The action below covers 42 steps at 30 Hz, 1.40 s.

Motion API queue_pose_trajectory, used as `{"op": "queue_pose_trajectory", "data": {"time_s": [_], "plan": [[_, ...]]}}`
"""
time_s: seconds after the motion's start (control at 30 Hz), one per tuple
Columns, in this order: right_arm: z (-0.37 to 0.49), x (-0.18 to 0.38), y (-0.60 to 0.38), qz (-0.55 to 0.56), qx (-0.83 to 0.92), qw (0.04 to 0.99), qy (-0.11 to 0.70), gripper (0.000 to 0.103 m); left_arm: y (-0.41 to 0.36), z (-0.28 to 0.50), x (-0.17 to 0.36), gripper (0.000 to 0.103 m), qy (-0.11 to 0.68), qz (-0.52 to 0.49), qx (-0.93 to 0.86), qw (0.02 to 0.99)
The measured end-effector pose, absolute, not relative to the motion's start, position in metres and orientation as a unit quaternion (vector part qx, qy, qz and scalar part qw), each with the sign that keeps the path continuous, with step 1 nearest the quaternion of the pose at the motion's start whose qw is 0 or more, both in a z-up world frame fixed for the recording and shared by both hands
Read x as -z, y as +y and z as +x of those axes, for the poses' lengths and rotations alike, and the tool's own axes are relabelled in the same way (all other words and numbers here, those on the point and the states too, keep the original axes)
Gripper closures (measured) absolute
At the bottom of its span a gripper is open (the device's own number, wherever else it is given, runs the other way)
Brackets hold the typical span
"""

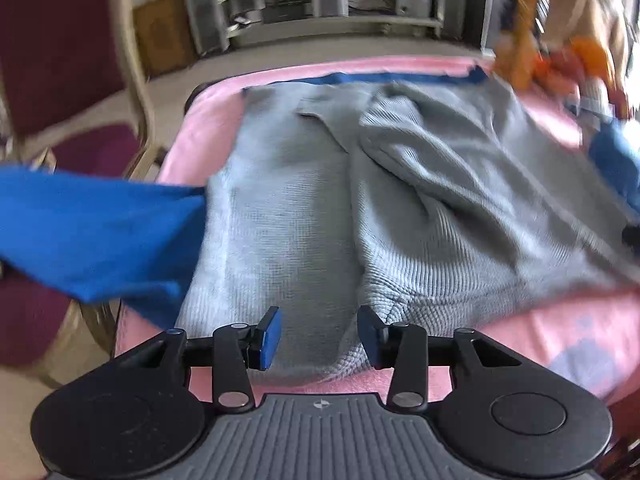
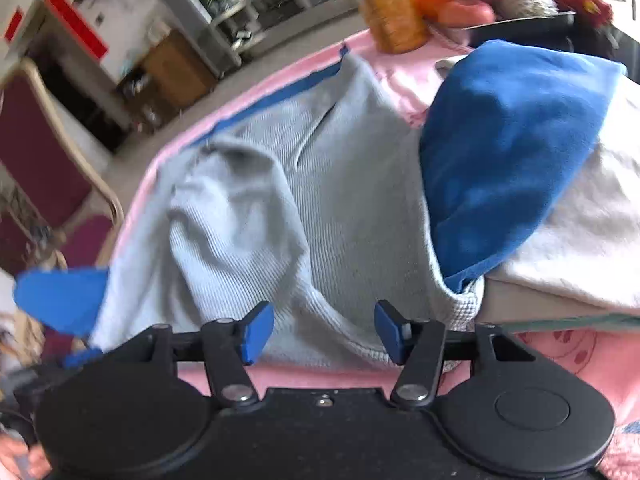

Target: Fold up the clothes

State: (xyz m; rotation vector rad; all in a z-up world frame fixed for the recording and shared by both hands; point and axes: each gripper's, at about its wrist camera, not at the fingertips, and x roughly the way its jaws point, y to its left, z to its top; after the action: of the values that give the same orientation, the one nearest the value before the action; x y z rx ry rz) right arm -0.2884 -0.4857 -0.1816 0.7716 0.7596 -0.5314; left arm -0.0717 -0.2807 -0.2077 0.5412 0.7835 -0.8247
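Note:
A grey knit garment with blue sleeves [image 1: 320, 184] lies spread on a pink cloth-covered table [image 1: 560, 340]. One blue sleeve [image 1: 92, 232] hangs over the table's left edge. My left gripper [image 1: 318, 336] is open just above the garment's near hem, holding nothing. In the right wrist view the same grey garment [image 2: 312, 208] lies rumpled, with its other blue sleeve [image 2: 508, 152] raised over a white cloth. My right gripper [image 2: 324, 332] is open over the garment's near edge, holding nothing.
A maroon chair [image 1: 56, 92] stands left of the table. Orange plush toys [image 1: 560, 52] and a bottle [image 2: 394, 12] sit at the table's far right. A white folded cloth [image 2: 580, 240] lies to the right. A shelf unit [image 1: 332, 4] stands behind.

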Motion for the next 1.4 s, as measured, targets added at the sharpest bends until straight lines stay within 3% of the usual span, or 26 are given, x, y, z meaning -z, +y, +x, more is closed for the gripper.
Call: {"op": "queue_pose_trajectory", "data": {"time_s": [0.1,0.13,0.17,0.23,0.3,0.47,0.53,0.67,0.8,1.0,1.07,1.1,1.27,1.33,1.4], "plan": [[-0.276,0.19,-0.476,0.326,0.244,0.827,0.387,0.051,-0.293,-0.082,0.221,0.07,0.346,0.301,0.384,0.801],[-0.272,0.193,-0.472,0.31,0.244,0.828,0.399,0.058,-0.296,-0.085,0.226,0.077,0.341,0.317,0.381,0.799],[-0.269,0.197,-0.468,0.293,0.246,0.827,0.412,0.063,-0.299,-0.088,0.23,0.092,0.337,0.332,0.377,0.796],[-0.262,0.204,-0.46,0.25,0.264,0.82,0.442,0.091,-0.302,-0.096,0.233,0.102,0.327,0.357,0.384,0.786],[-0.262,0.204,-0.455,0.23,0.27,0.819,0.451,0.092,-0.301,-0.103,0.235,0.103,0.318,0.378,0.384,0.78],[-0.269,0.205,-0.464,0.264,0.269,0.813,0.443,0.093,-0.286,-0.092,0.22,0.101,0.335,0.323,0.385,0.797],[-0.275,0.202,-0.469,0.285,0.268,0.816,0.426,0.086,-0.279,-0.086,0.213,0.088,0.342,0.297,0.385,0.804],[-0.295,0.188,-0.477,0.334,0.262,0.833,0.354,0.084,-0.264,-0.078,0.196,0.078,0.346,0.231,0.394,0.82],[-0.3,0.186,-0.481,0.379,0.231,0.839,0.314,0.087,-0.264,-0.074,0.193,0.078,0.345,0.19,0.398,0.829],[-0.274,0.2,-0.475,0.358,0.221,0.834,0.358,0.087,-0.298,-0.063,0.221,0.076,0.389,0.222,0.388,0.805],[-0.268,0.208,-0.474,0.332,0.252,0.818,0.397,0.102,-0.299,-0.063,0.225,0.069,0.391,0.237,0.38,0.804],[-0.266,0.21,-0.473,0.325,0.26,0.812,0.409,0.102,-0.299,-0.064,0.224,0.069,0.392,0.243,0.378,0.803],[-0.286,0.183,-0.476,0.362,0.244,0.829,0.35,0.09,-0.286,-0.07,0.206,0.074,0.377,0.241,0.362,0.818],[-0.303,0.161,-0.482,0.391,0.24,0.839,0.293,0.073,-0.279,-0.071,0.185,0.074,0.372,0.21,0.372,0.824],[-0.326,0.136,-0.496,0.426,0.243,0.843,0.223,0.07,-0.275,-0.069,0.162,0.074,0.371,0.176,0.383,0.828]]}}
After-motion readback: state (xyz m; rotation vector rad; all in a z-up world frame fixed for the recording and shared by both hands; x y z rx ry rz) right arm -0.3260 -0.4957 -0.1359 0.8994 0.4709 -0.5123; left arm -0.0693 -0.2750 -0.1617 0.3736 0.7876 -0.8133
